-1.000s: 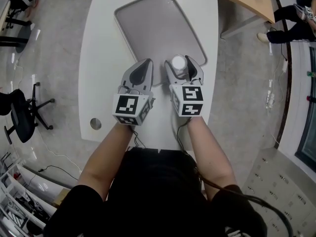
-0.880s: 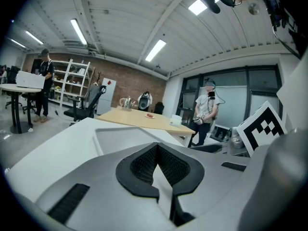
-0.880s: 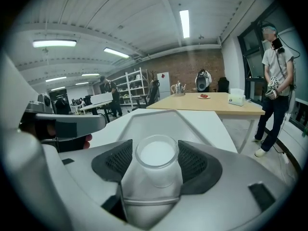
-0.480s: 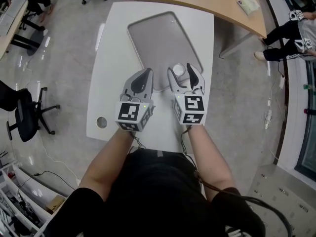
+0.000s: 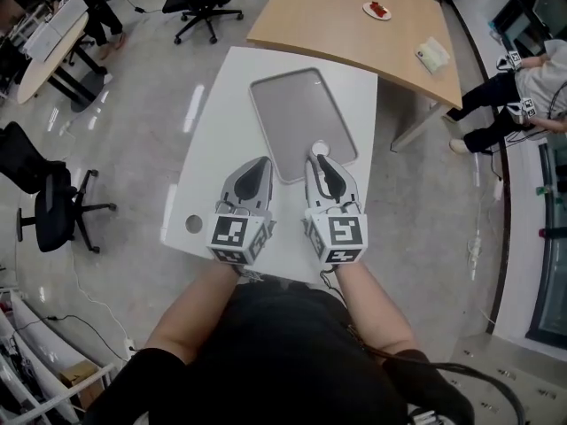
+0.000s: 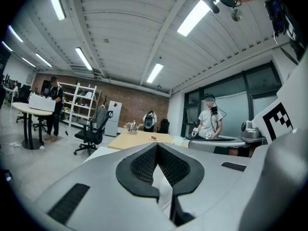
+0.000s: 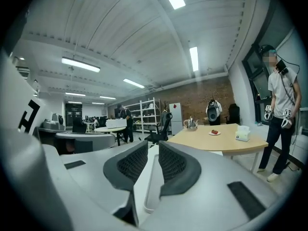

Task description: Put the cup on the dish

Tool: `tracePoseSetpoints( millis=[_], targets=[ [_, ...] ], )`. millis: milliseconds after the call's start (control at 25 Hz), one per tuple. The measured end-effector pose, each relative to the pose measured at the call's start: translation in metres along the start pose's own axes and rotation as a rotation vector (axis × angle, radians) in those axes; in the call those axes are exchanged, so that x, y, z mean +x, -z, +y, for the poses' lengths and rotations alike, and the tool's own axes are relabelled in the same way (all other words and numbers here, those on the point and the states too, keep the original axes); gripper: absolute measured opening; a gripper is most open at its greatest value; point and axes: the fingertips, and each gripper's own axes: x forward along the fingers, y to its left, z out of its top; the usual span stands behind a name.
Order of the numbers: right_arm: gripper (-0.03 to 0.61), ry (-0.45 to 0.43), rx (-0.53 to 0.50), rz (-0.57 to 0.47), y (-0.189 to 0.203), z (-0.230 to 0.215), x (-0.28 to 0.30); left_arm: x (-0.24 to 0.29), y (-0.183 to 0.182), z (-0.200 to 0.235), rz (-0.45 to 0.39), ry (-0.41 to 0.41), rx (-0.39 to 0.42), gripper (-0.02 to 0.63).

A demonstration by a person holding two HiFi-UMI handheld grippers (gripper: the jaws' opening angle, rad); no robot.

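Observation:
A small white cup (image 5: 320,148) stands upright on the near right corner of the grey tray-like dish (image 5: 288,104), which lies on the white table (image 5: 221,140). My right gripper (image 5: 320,160) sits just short of the cup, pointing at it. Its jaws are closing to a narrow gap with nothing between them (image 7: 153,147). The cup does not show in the right gripper view. My left gripper (image 5: 260,164) rests beside the right one, at the dish's near edge. Its tips meet and it holds nothing (image 6: 157,147).
A cable hole (image 5: 194,224) lies in the white table's near left corner. Beyond stands a wooden table (image 5: 354,25) with a small plate (image 5: 376,10) and a tissue box (image 5: 432,56). Office chairs (image 5: 44,206) stand left. A person (image 5: 523,87) stands at the right.
The right gripper's jaws stood wide around the cup; now they have drawn back off it and narrowed. The cup stays on the dish. The head view has pulled back, showing more room.

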Motion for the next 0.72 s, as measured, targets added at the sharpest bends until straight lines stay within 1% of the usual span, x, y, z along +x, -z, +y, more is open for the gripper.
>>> tracePoseSetpoints(
  millis=[120,240,400,520,720],
  targets=[
    [0.034,-0.005,-0.001,-0.027,-0.010,0.011,-0.018,-0.019,-0.010,-0.009,-0.015,-0.003,0.009,0.005],
    [0.017,-0.027,-0.012,-0.047,-0.017,0.023,-0.030,-0.037,-0.017,-0.017,-0.032,-0.012,0.007,0.005],
    [0.014,-0.061,-0.031,-0.075,-0.029,0.032,-0.041,-0.049,-0.023,-0.029,-0.051,-0.009,0.022,0.005],
    [0.012,-0.082,-0.038,-0.086,-0.034,0.039,-0.047,-0.055,-0.026,-0.029,-0.061,-0.019,0.022,0.005],
    [0.012,-0.100,-0.050,-0.080,-0.031,0.044,-0.048,-0.058,-0.028,-0.027,-0.073,-0.029,0.024,0.005]
  ],
)
